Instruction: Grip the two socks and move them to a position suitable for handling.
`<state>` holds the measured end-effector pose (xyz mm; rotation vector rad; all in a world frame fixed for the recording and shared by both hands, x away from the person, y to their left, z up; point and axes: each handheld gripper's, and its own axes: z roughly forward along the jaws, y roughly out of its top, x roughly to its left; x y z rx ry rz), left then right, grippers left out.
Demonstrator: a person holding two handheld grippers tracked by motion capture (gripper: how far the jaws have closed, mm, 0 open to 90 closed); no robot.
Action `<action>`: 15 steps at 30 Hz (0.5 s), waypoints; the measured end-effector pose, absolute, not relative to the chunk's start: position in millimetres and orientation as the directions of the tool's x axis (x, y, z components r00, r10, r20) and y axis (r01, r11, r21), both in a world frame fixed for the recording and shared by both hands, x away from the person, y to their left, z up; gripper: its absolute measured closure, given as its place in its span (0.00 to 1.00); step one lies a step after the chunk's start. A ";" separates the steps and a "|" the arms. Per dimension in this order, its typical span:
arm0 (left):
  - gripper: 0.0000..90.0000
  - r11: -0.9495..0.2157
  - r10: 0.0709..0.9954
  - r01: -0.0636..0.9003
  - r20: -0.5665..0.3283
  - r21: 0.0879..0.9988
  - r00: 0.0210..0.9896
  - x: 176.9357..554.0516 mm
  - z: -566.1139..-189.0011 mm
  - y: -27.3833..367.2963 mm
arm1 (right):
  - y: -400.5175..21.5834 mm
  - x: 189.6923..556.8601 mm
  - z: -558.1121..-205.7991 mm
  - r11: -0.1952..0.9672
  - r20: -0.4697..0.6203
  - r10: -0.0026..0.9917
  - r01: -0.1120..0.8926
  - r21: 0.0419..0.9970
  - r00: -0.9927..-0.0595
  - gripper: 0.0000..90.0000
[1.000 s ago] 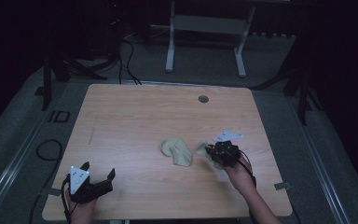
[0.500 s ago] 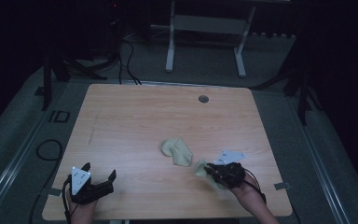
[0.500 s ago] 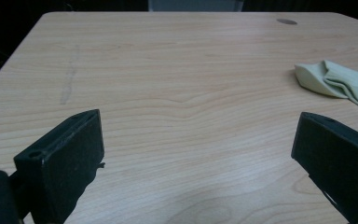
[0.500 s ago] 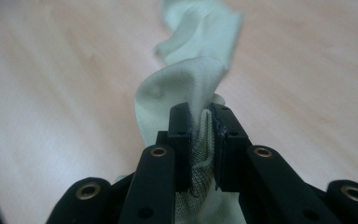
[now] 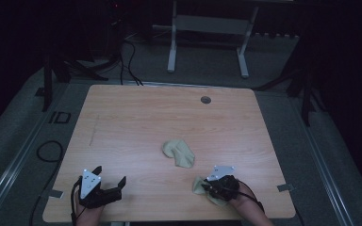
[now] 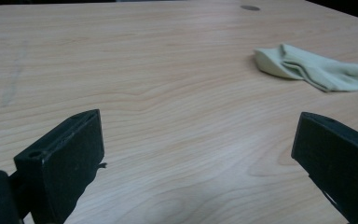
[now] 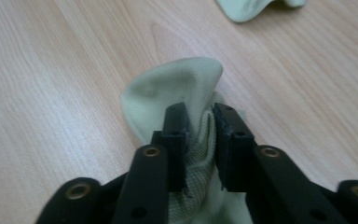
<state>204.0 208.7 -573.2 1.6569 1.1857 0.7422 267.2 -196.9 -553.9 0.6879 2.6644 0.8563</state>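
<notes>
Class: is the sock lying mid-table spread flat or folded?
Folded. The sock mid-table lies doubled over on itself; the left gripper view shows its layers stacked with a rounded bend at one end.

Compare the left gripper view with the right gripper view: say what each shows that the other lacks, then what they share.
Left gripper view: the left tongs stand wide open over bare wood with nothing between them, and the table's round grommet sits at the far edge. Right gripper view: the right tongs, whose jaws have just been opening, with a pale green sock bunched between them, its fabric against both jaws. Both share the wooden table and the second sock, which lies apart on it.
</notes>
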 end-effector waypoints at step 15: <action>0.04 -0.194 0.833 0.417 -0.076 0.888 0.548 200.3 -564.5 160.7 | -192.5 258.2 -558.3 0.697 -0.060 0.511 0.373 0.613 -0.857 0.41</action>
